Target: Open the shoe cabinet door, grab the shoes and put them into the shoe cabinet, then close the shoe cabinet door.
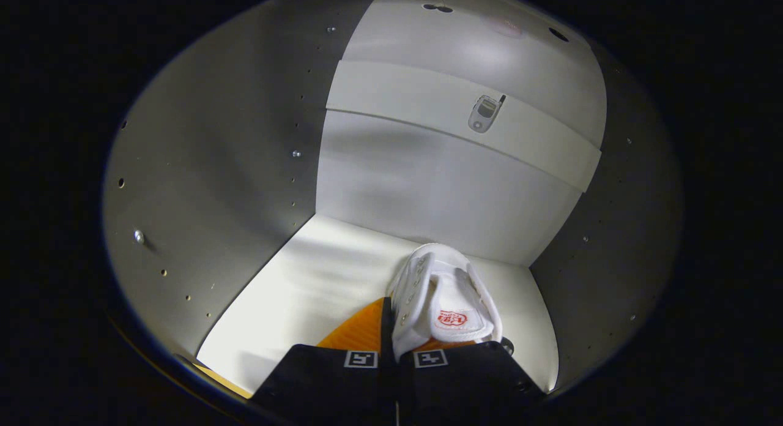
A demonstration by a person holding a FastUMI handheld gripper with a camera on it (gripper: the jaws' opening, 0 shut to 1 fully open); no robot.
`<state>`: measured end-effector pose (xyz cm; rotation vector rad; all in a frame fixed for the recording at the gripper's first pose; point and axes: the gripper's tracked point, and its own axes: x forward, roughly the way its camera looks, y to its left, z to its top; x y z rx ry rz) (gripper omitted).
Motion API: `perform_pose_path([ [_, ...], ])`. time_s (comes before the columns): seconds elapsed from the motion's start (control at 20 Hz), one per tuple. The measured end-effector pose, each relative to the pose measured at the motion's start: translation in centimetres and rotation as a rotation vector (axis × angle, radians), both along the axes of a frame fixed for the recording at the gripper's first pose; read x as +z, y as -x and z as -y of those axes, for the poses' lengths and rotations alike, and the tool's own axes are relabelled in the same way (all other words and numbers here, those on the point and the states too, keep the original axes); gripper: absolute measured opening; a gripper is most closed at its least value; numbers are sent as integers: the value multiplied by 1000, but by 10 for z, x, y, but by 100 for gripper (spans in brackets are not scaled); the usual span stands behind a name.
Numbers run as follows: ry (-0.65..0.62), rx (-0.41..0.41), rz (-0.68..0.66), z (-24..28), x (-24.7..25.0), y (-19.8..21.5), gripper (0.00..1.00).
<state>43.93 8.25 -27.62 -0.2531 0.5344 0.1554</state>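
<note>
Jaws pinching white shoe (pixel 441 300) (inside shoe cabinet (pixel 428 187))

Gripper (pixel 396 337): two dark blocky housings w/ square tag markings, poss. a screw at right.

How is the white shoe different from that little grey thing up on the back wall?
The white shoe is big and soft-looking, while the little grey thing is small and hard-looking. The shoe sits low on the cabinet floor, held in the gripper with its jaws nearly closed on the shoe's edge; the grey thing is fixed high up on the pale band of the back wall. Both are inside the cabinet.
</note>
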Motion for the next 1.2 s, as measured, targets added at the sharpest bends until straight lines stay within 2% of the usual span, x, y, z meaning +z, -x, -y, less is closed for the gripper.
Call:
perform_pose_path([
  [0.25, -31, -19, 4, 2, 5, 8, 23],
  [0.3, -44, -18, 2, 1, 7, 10, 30],
  [0.45, -85, 2, -1, -6, 13, 19, 66],
  [0.5, -92, 4, 9, -7, 16, 22, 68],
  [0.65, -129, -5, 21, -7, 24, 35, 93],
  [0.8, -169, -42, 49, 1, 40, 48, 98],
  [1.2, -266, -75, 159, 20, 105, 106, 98],
])
